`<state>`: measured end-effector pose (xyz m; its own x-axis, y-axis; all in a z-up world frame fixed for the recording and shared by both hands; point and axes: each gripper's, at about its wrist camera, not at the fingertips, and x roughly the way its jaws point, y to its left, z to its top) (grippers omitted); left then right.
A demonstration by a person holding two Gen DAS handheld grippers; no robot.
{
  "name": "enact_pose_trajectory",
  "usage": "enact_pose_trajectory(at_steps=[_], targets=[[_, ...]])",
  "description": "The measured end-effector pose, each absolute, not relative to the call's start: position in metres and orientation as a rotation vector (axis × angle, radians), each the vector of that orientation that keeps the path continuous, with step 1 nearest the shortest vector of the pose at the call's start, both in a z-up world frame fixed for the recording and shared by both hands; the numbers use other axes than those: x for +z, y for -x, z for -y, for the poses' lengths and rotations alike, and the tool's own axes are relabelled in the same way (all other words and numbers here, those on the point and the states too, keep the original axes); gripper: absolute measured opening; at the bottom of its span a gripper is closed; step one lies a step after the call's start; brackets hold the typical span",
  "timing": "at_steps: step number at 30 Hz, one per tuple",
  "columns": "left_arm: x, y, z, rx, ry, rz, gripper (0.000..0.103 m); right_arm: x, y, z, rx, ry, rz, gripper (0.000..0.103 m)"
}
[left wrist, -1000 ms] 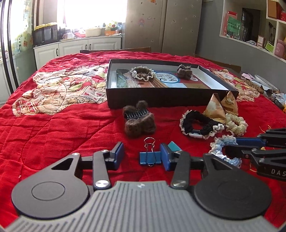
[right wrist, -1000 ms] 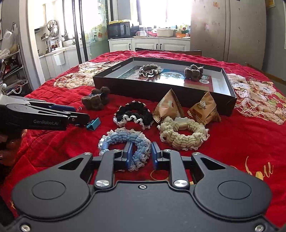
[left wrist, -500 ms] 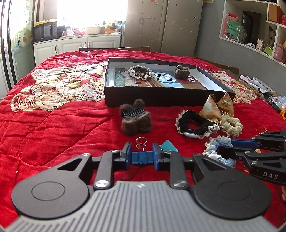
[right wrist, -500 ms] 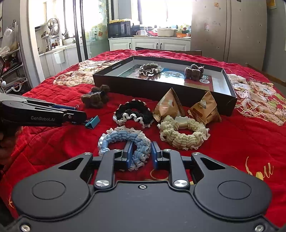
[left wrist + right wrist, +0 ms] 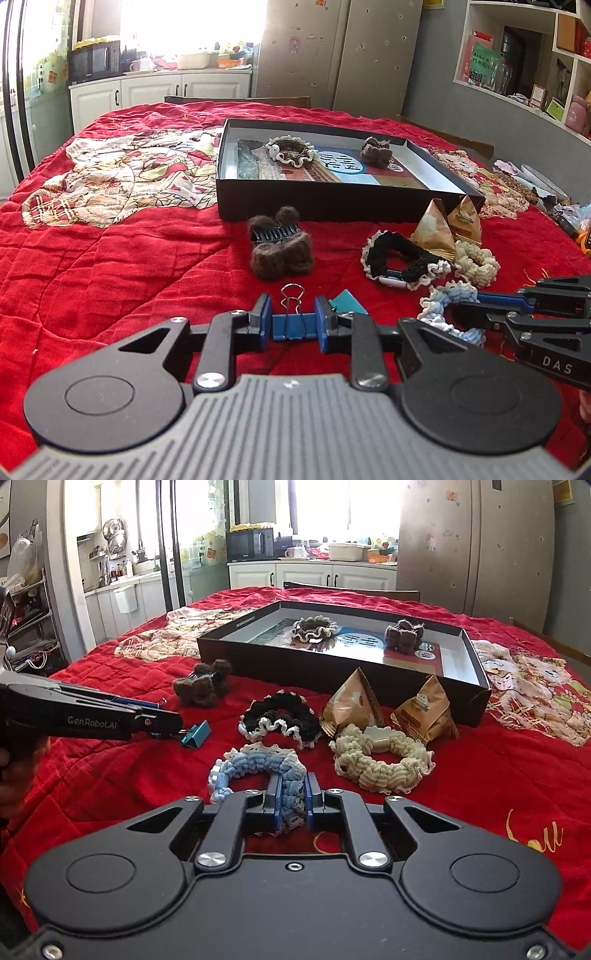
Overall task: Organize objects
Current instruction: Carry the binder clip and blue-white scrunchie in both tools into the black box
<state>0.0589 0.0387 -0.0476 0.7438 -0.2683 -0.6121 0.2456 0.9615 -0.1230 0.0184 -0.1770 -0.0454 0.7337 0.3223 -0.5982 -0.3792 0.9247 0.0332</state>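
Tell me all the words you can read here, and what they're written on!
"GenRobot.AI": on the side of the left gripper, in the right wrist view.
"DAS": on the side of the right gripper, in the left wrist view; the rest is cut off.
Print inside the black box and on the snack packets: too blurred to read.

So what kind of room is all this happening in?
Most likely a home kitchen-dining room: a microwave on white cabinets, a tall fridge, and a table under a red quilted cloth.
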Motion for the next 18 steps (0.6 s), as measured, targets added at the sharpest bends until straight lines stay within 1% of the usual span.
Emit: enact_pose_trajectory(at_steps=[9, 18], targets=[[-0.039, -0.055, -0.038, -0.295, 0.042, -0.661, 0.028, -0.035, -0.013, 0.179, 0.382, 0.102, -0.607, 0.011], [-0.025, -0.057, -0.040, -0.312, 0.062, -0.649, 0.028, -0.008, -0.010, 0.189, 0.372, 0.088, -0.540, 0.011]])
